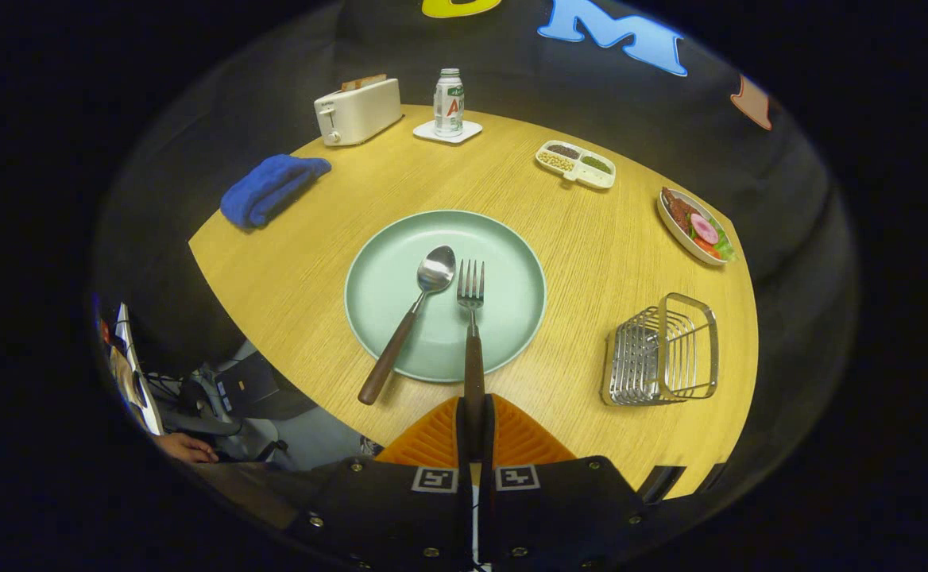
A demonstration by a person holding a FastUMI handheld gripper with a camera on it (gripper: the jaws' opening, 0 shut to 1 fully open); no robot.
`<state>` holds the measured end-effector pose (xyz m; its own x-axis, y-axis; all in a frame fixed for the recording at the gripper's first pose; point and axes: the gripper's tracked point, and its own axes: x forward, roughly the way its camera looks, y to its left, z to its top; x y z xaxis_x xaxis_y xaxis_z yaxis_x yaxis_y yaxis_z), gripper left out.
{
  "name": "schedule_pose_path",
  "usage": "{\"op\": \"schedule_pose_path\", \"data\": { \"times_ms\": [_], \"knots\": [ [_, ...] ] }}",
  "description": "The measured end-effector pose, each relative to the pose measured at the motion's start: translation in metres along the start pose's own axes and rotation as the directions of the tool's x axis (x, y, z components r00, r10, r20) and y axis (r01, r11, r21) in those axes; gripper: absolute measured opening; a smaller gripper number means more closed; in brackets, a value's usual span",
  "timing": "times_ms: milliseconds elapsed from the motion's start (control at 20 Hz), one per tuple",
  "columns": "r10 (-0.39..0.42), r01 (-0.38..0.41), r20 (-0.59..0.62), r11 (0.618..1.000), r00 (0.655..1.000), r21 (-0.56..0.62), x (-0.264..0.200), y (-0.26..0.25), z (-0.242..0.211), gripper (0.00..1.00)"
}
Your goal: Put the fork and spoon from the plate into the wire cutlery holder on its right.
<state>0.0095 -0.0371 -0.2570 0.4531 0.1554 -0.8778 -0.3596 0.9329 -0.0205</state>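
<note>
My gripper (475, 425) has its fingers closed together on the end of the fork (473, 334) handle, one finger pressing on each side. The fork points straight ahead of me, with its tines lying on the plate (512, 238) and the handle reaching over the plate's near rim toward the near edge of the table (289, 278).

The spoon (412, 314) lies just left of the fork, its bowl on the plate and its handle slanting out over the rim to the near left. The holder (663, 349) stands to the right of the plate, near the right edge of the table, well apart from the fork.

I think the step now is to lift the fork. I should raise it level, keep the grip firm so the long handle does not swing, and clear the plate's rim before I carry it right. Over the holder I should tilt it and lower it between the wires.

A bottle (448, 102) at the far edge has a label, but I cannot read it.
</note>
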Motion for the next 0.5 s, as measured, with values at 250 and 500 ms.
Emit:
{"op": "schedule_pose_path", "data": {
  "times_ms": [250, 500],
  "knots": [
    [0.003, -0.002, -0.046, 1.000, 0.999, 0.026, -0.034, -0.023, 0.003, 0.03],
    [-0.065, 0.062, -0.103, 0.997, 0.992, -0.035, -0.057, -0.051, -0.007, 0.03]
  ]
}}
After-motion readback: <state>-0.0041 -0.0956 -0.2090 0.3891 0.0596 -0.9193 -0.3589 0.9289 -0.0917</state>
